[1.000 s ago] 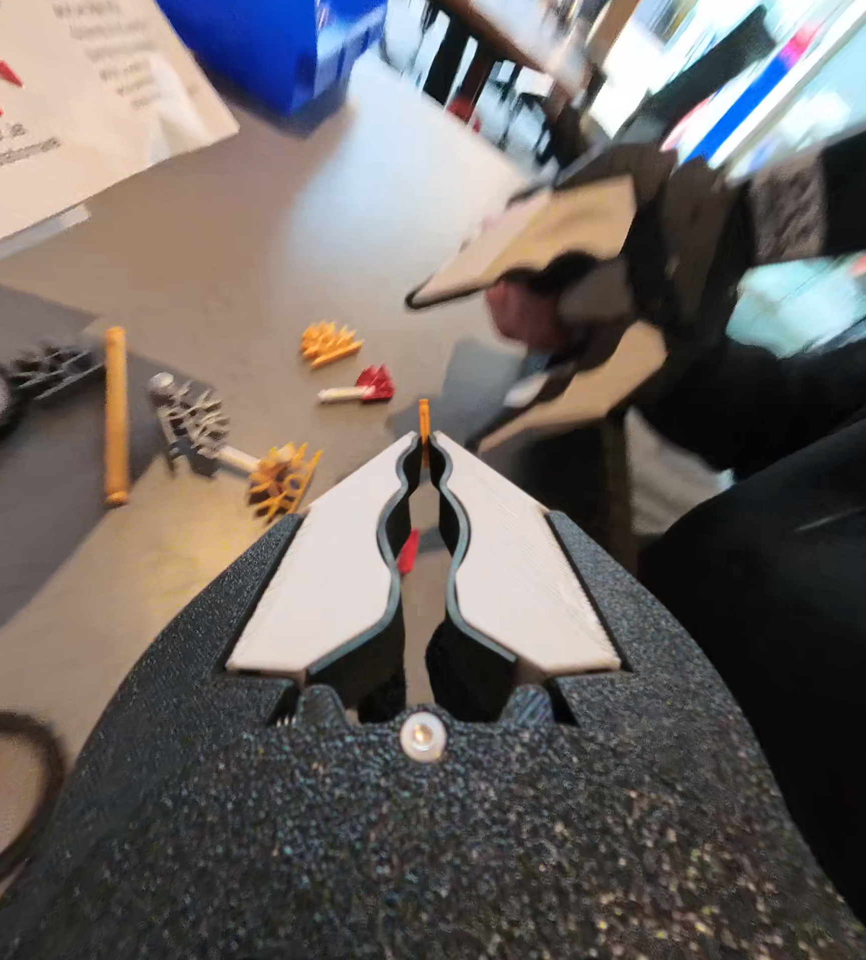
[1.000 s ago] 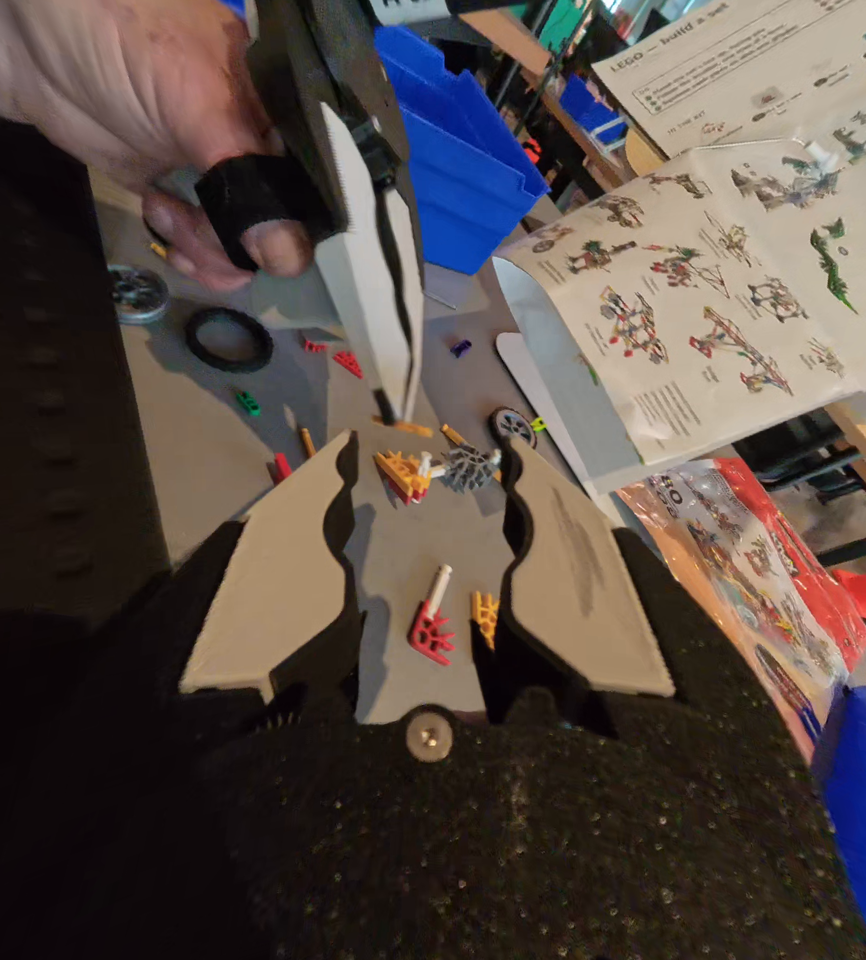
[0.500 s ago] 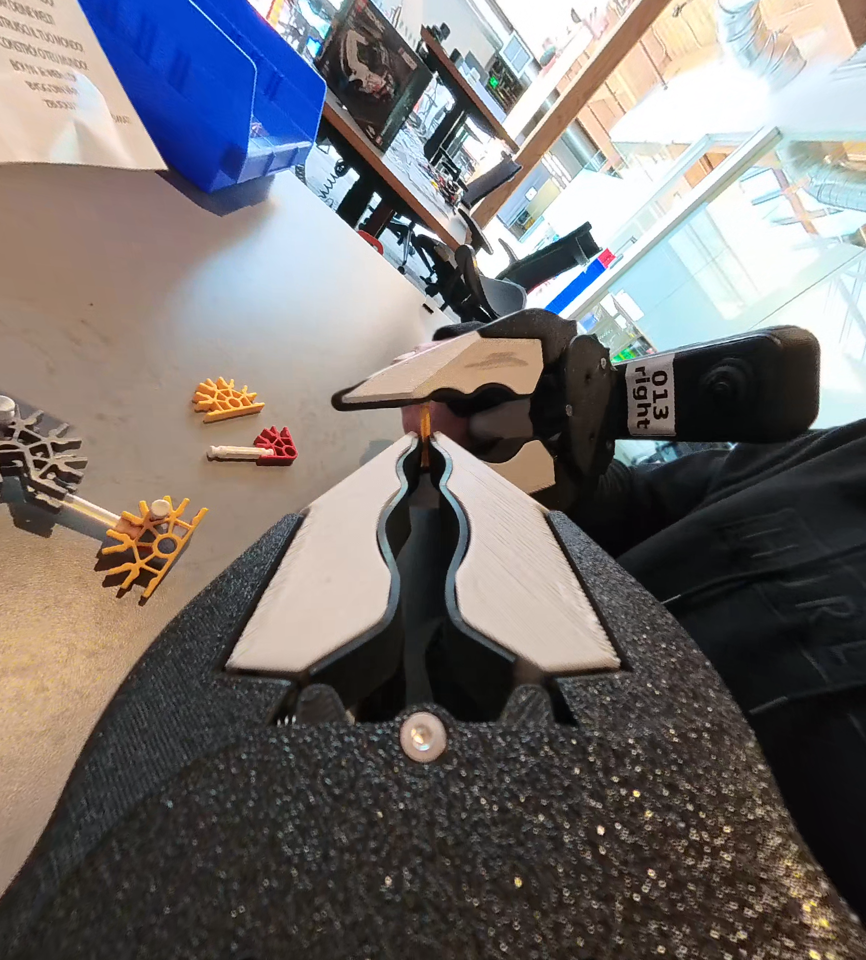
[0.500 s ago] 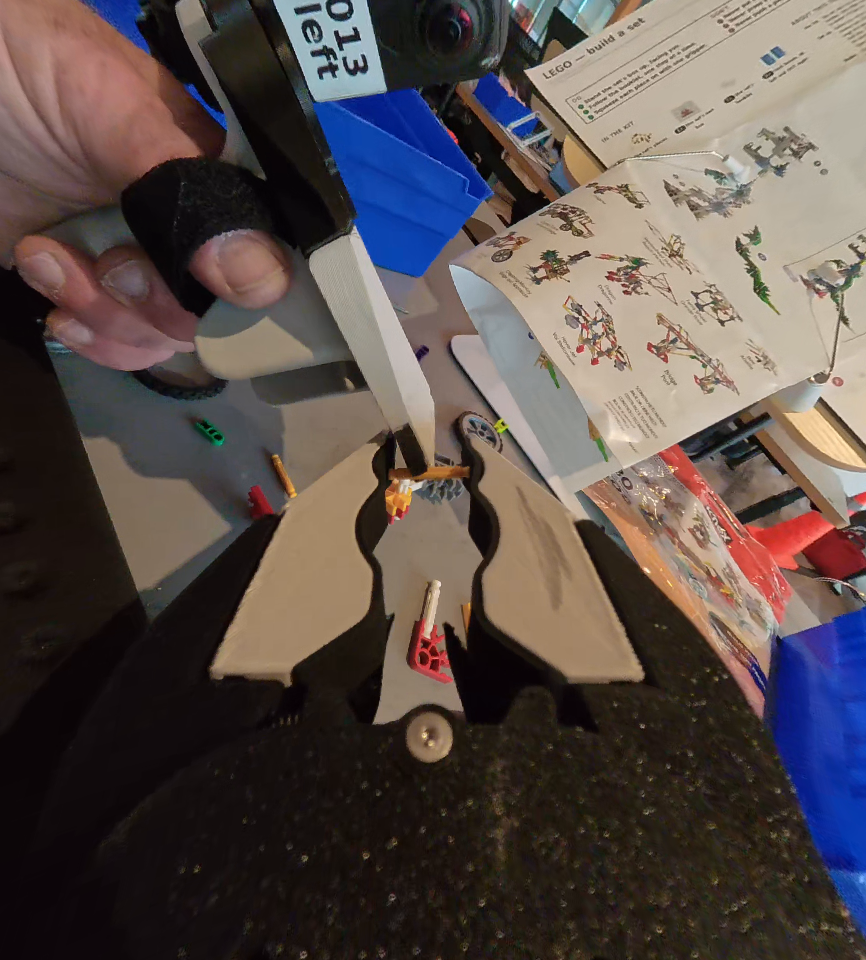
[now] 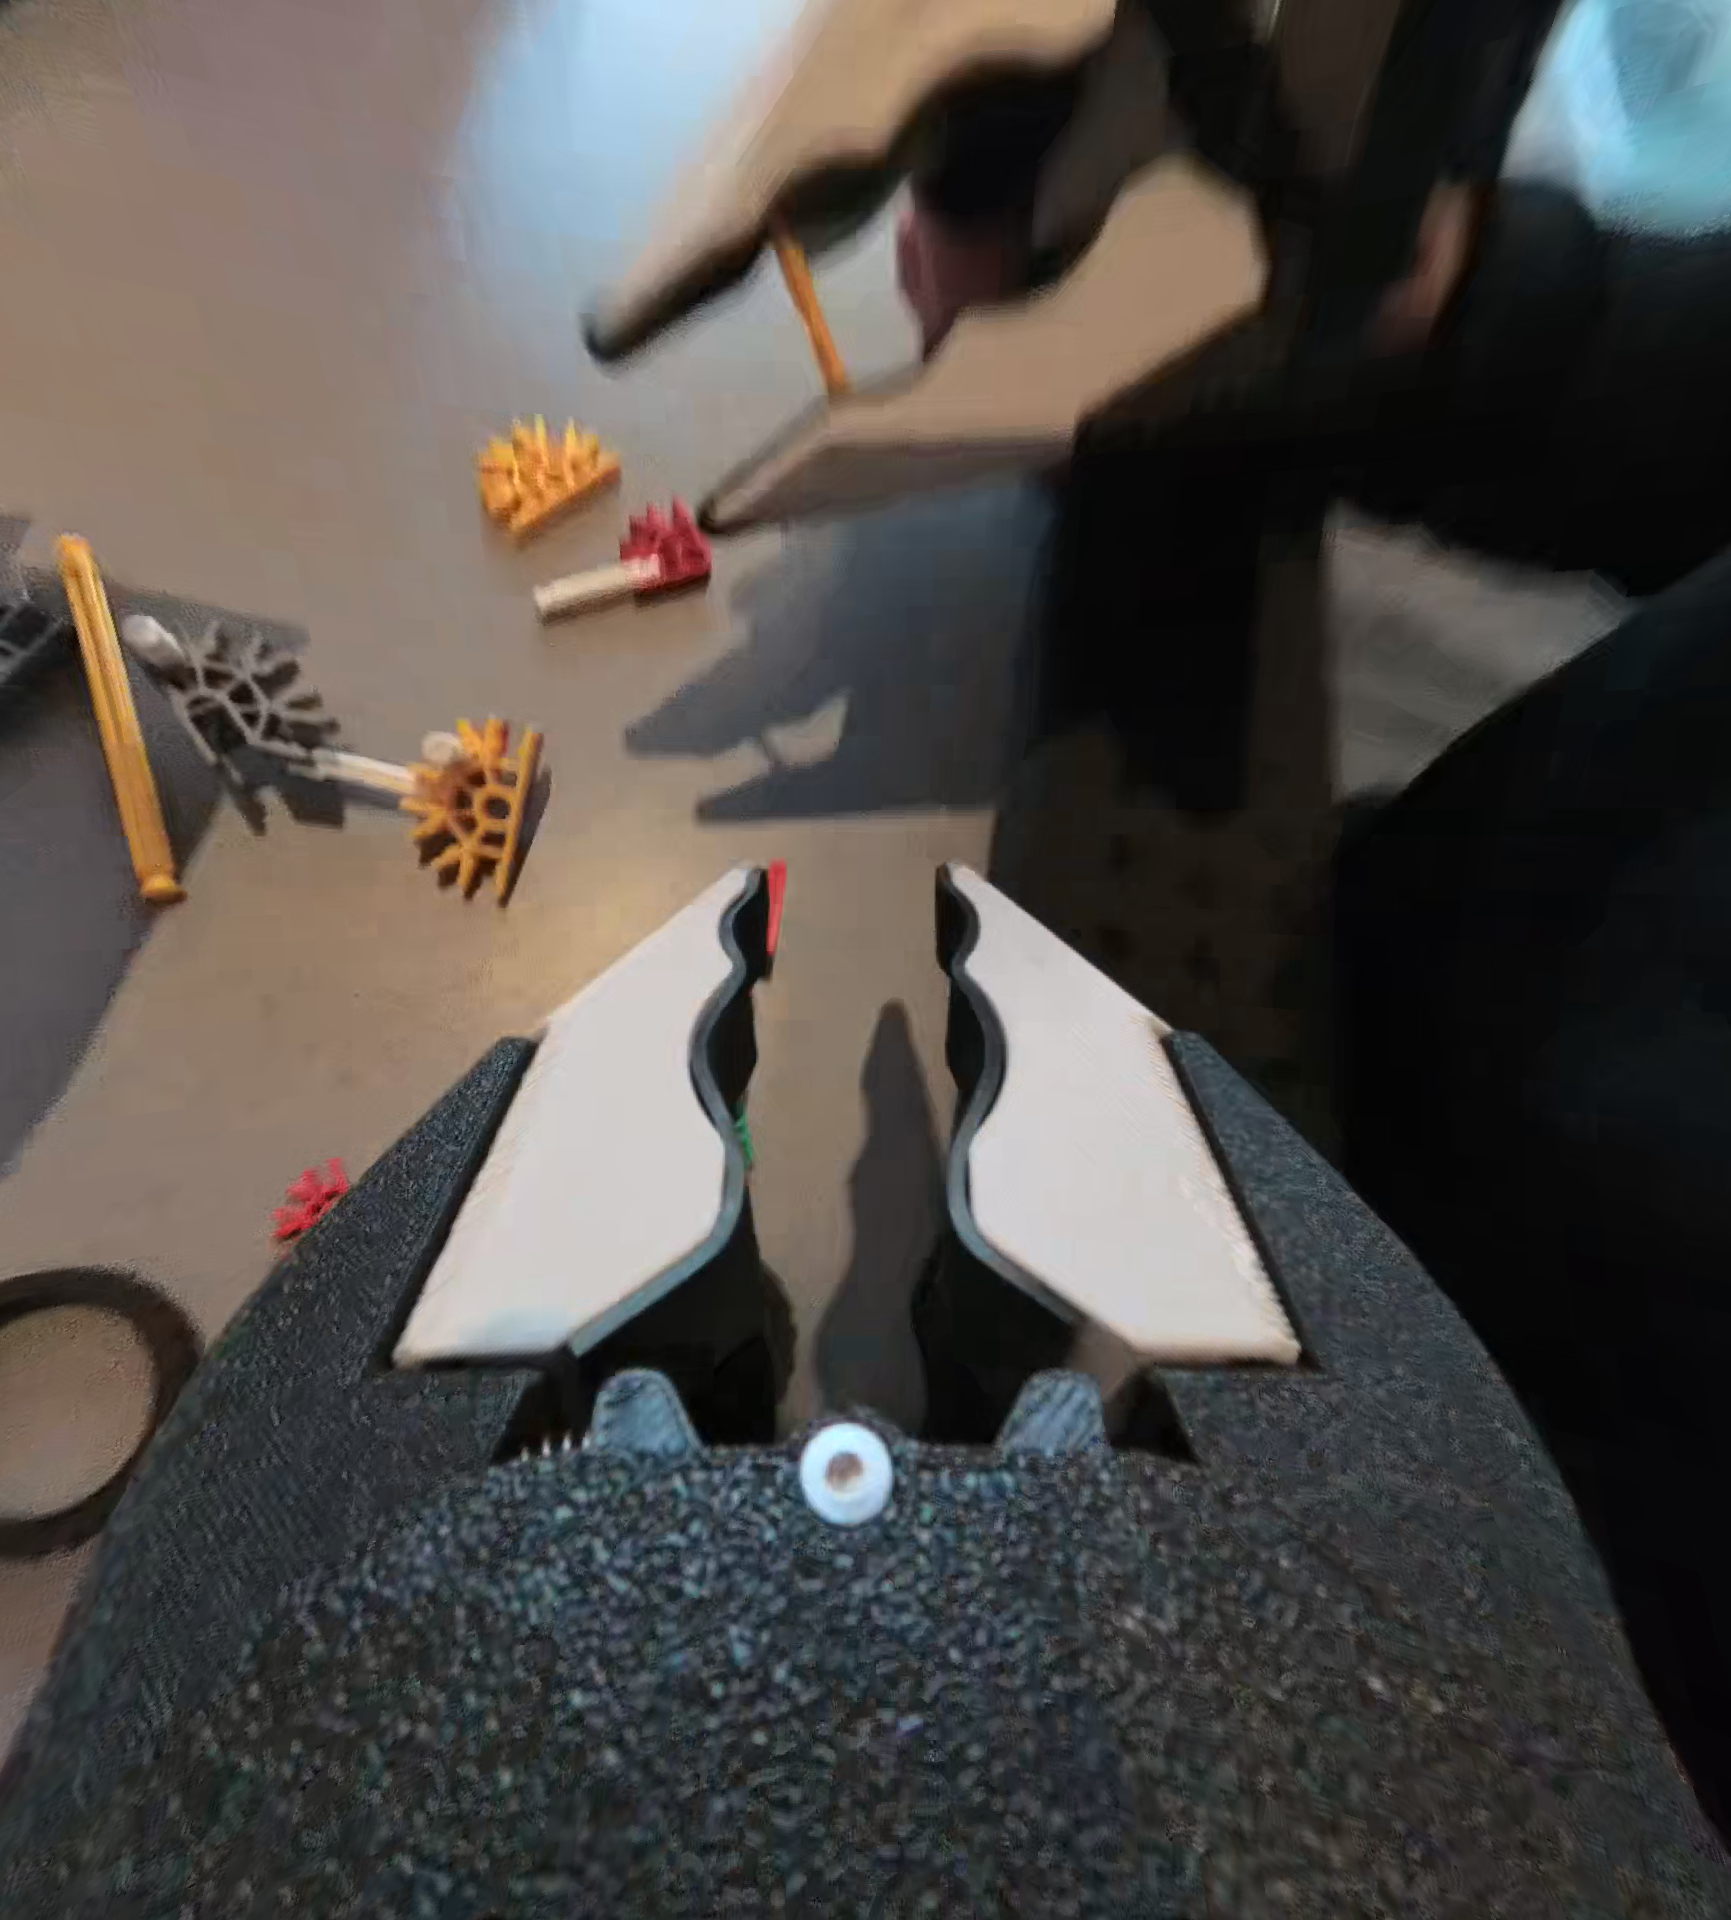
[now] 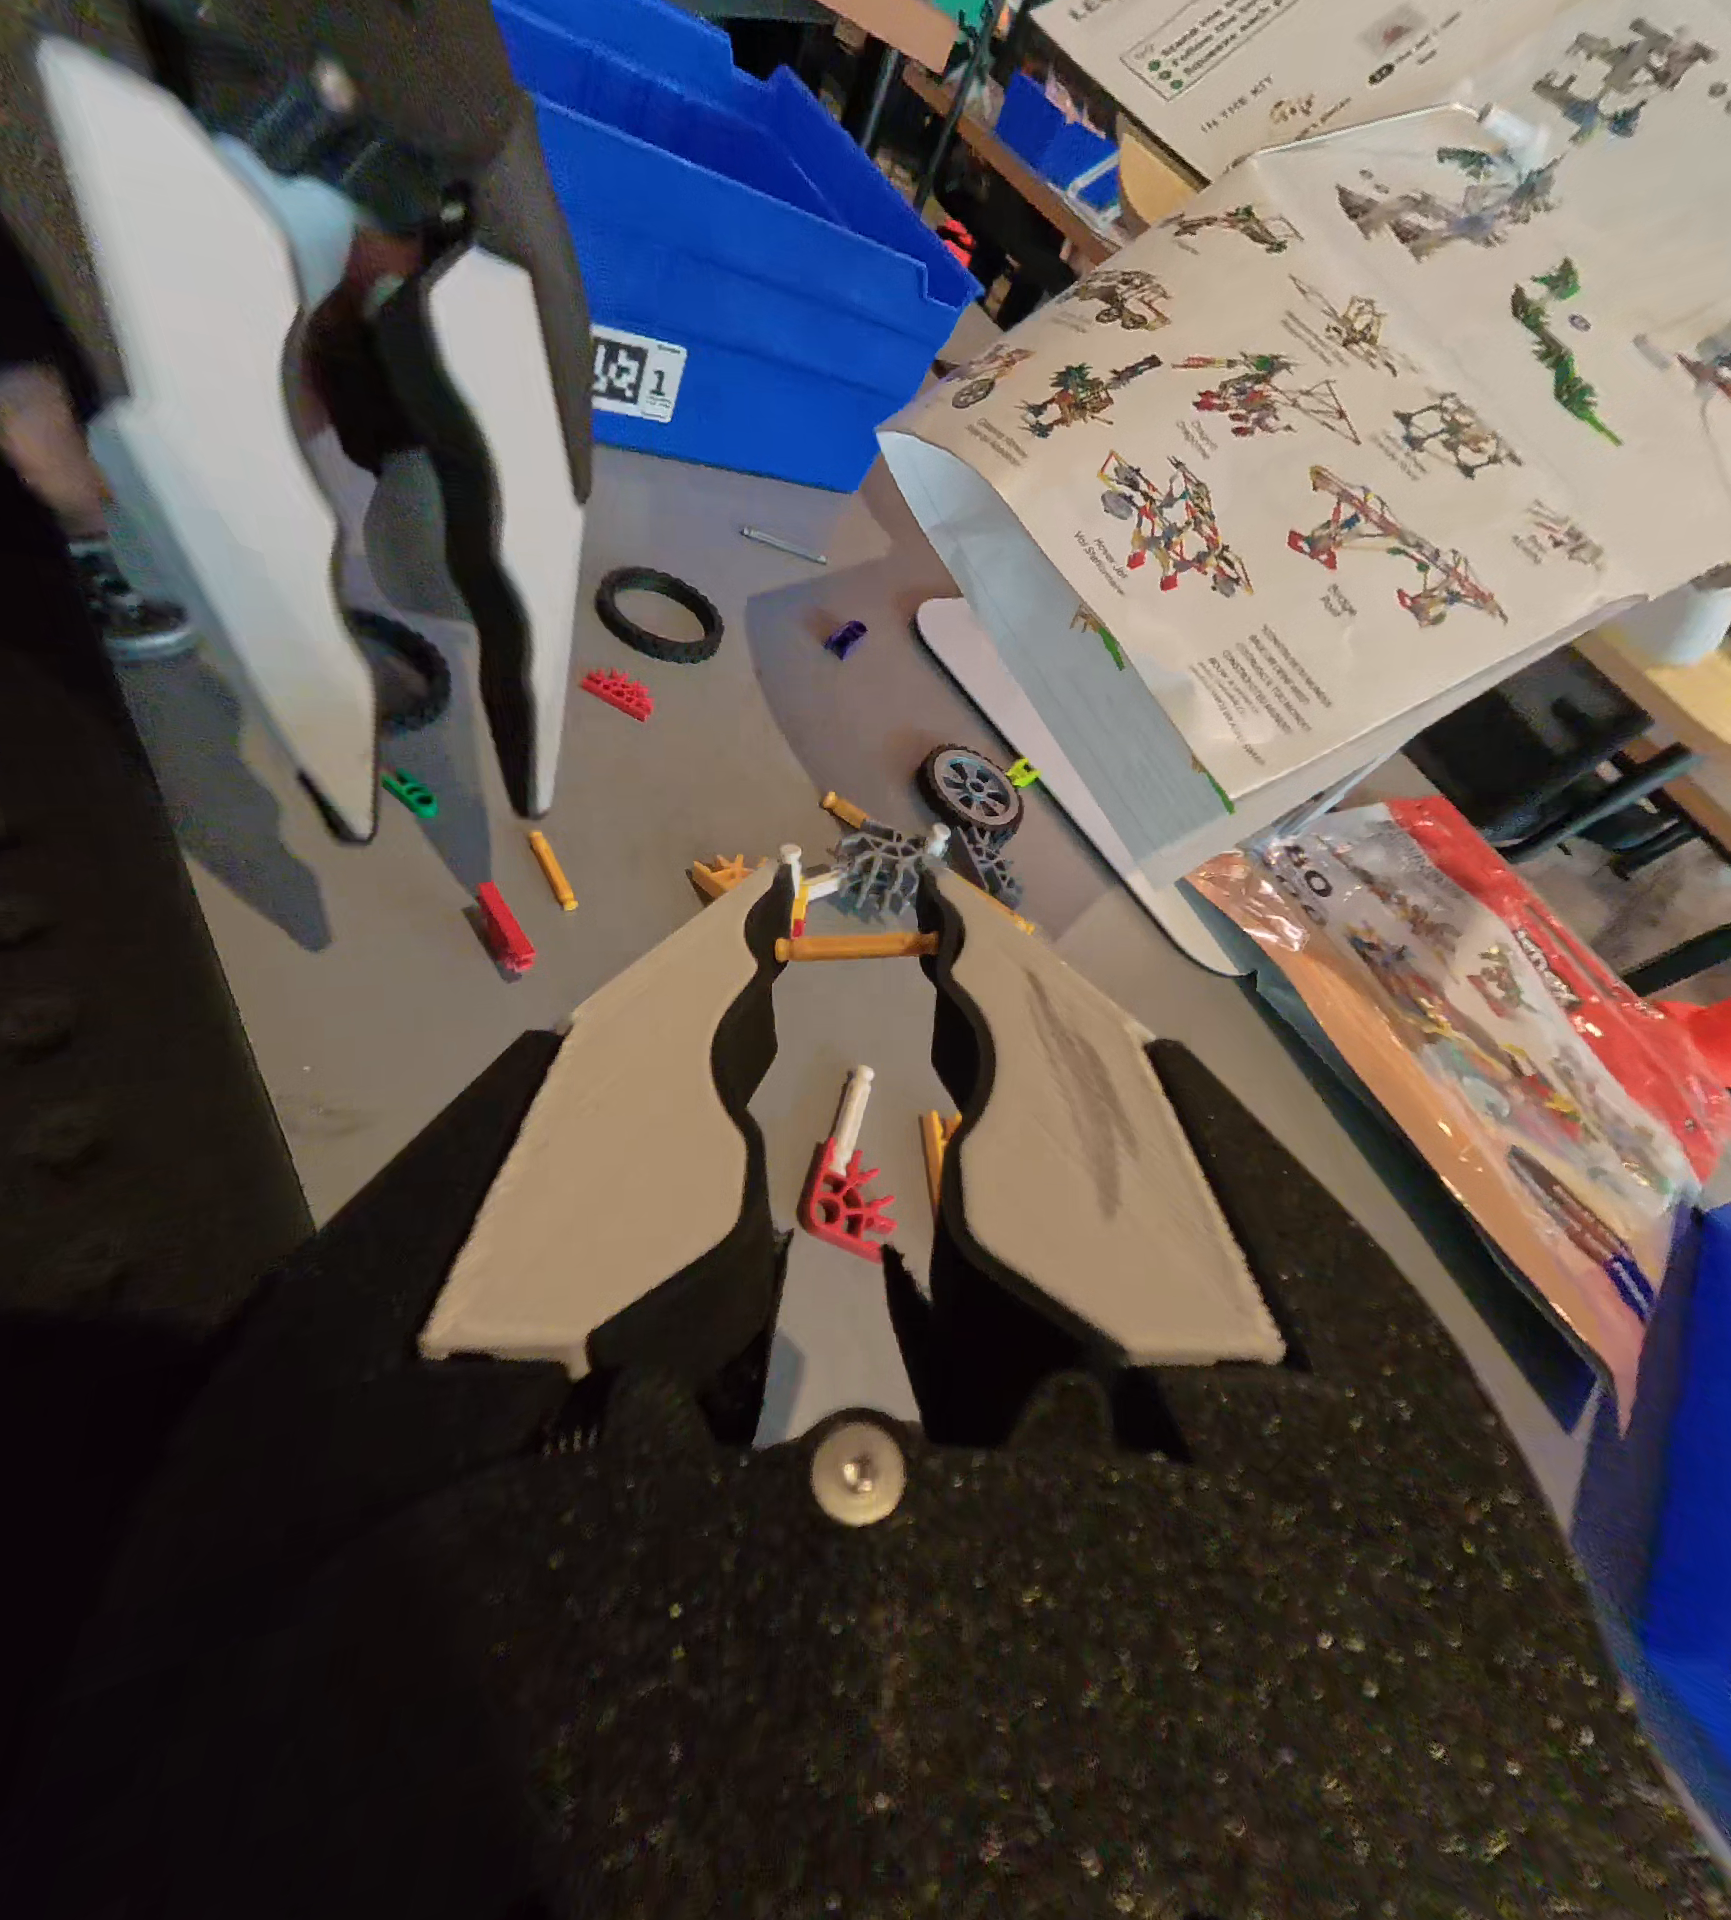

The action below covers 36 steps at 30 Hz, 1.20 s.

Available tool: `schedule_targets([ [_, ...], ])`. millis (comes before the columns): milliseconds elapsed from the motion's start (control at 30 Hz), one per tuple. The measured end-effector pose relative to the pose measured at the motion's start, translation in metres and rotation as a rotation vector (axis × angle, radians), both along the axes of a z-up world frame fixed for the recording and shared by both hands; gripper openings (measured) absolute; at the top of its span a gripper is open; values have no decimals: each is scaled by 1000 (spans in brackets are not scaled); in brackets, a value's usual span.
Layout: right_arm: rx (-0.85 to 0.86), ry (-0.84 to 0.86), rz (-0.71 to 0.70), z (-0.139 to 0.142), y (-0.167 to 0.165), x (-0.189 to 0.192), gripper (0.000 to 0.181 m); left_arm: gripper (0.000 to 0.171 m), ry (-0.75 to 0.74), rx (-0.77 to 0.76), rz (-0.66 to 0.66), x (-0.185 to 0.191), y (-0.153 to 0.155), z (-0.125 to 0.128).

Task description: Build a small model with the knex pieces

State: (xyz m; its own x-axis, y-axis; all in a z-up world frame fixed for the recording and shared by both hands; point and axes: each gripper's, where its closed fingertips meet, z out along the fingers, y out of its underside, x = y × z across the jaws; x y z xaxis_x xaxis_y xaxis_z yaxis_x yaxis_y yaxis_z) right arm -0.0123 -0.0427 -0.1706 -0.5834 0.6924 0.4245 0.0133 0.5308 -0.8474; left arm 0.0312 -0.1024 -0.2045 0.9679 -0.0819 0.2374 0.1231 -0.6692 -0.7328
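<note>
My right gripper [image 6: 853, 899] is shut on a short orange rod [image 6: 856, 945], held crosswise by its ends between the fingertips, above the grey table [image 6: 341, 1039]. In the left wrist view the right gripper [image 5: 658, 426] is blurred, with the orange rod [image 5: 809, 301] between its fingers. My left gripper [image 5: 850, 894] is open and empty, low over the table; it also shows in the right wrist view [image 6: 440, 810], upper left, jaws apart. A red connector with a white rod [image 6: 845, 1184] lies under my right gripper, and also shows in the left wrist view [image 5: 632, 571].
A yellow connector [image 5: 544, 473], a grey-and-orange connector assembly [image 5: 362, 769], a long orange rod [image 5: 113, 707] and a black tyre ring [image 5: 40, 1423] lie to the left. A blue bin [image 6: 736, 291], an instruction sheet [image 6: 1360, 416], a parts bag [image 6: 1463, 1039] and a wheel [image 6: 975, 790] stand farther off. The left gripper's tips are roughly 8 centimeters from the right gripper's.
My left gripper has let go of the short orange rod, opened and drawn away toward the table. My right gripper has closed on the rod and now holds it.
</note>
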Motion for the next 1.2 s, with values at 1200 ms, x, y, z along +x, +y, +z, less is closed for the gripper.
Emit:
schedule_targets([
  [1200,-58,-329,430,-38,-48,47,23,1,443,141,-247,16,30,2],
])
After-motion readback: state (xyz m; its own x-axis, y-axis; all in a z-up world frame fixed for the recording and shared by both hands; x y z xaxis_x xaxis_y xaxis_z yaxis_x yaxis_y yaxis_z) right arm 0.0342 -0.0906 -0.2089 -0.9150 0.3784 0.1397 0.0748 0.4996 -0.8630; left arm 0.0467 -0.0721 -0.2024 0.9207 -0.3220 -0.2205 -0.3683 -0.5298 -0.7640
